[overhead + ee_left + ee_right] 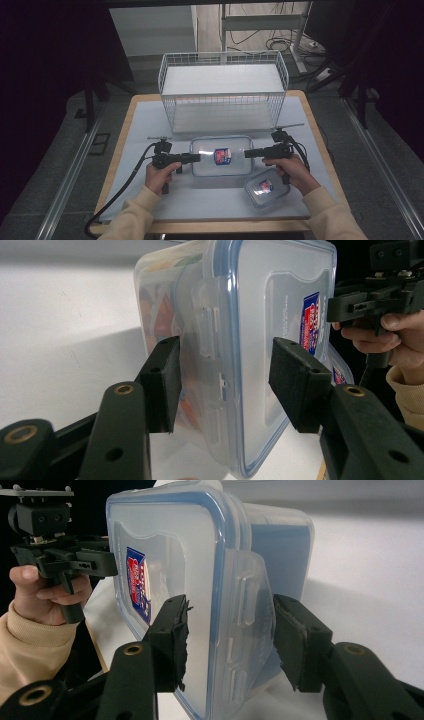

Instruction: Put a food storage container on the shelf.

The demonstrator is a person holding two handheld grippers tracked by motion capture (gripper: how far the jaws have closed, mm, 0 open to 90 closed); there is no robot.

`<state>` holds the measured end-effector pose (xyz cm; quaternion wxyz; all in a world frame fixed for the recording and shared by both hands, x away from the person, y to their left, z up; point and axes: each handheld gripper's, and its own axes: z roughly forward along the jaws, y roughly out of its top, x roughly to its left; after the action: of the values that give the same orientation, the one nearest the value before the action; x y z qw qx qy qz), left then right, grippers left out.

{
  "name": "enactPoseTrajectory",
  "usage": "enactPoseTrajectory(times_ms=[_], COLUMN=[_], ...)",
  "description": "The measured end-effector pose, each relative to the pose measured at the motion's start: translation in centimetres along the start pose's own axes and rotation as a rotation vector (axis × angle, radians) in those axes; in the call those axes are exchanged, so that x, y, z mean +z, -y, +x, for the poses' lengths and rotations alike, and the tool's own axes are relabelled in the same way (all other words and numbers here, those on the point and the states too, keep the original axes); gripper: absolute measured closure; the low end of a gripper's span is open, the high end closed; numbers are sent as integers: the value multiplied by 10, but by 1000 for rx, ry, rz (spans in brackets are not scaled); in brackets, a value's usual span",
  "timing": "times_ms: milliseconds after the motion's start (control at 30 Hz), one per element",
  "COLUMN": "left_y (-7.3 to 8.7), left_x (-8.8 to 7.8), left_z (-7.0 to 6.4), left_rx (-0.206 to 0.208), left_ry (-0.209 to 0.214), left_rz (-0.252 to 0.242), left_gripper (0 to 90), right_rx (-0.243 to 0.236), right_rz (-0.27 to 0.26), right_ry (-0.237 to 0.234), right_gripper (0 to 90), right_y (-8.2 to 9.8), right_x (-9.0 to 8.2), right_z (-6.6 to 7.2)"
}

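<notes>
The big clear box (221, 155) sits on the table (150, 125) just in front of the wire basket (223, 90), and a tool has come at it from each end. The left tool (196, 157) has its jaws set either side of the latch flap on the box's left end, one above the lid and one below the base; the right tool (248, 153) is placed the same way at the opposite end. In both tool views the jaws stand part-spread, close to the plastic — I see a sliver of gap on at least one side, so I would not call either a firm pinch yet.

So the approach looks done; the squeeze and the lift are left, and the basket is likely where it goes.

The basket holds nothing. The big box has its lid on, with something orange and red showing through its wall. A smaller lidded box (266, 187) lies just right of it; its contents I cannot tell.
</notes>
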<state>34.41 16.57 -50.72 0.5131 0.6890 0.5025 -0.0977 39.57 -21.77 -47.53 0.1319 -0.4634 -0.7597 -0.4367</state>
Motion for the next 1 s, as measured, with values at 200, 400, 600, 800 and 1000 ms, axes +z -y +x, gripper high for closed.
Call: enactPoseTrajectory(times_ms=[200, 400, 600, 800, 1000], left_y=[-4, -8, -15, -25, -38], left_x=[-3, -9, -14, -19, -27], left_z=[-6, -13, -23, -33, -44], left_rx=[24, 53, 92, 126, 157], left_ry=[-9, -12, -9, -12, -17], left_rz=[-21, -37, -53, -64, -78], left_gripper=[480, 485, 488, 490, 492], right_rx=[-25, -61, -92, -117, -147], right_rz=[-30, -55, -84, -114, -144], right_ry=[-3, -8, -4, -3, -4], right_gripper=[502, 501, 501, 501, 501], right_y=[0, -1, -4, -7, -16], right_x=[-3, -8, -18, -27, -37], right_z=[3, 8, 16, 24, 32])
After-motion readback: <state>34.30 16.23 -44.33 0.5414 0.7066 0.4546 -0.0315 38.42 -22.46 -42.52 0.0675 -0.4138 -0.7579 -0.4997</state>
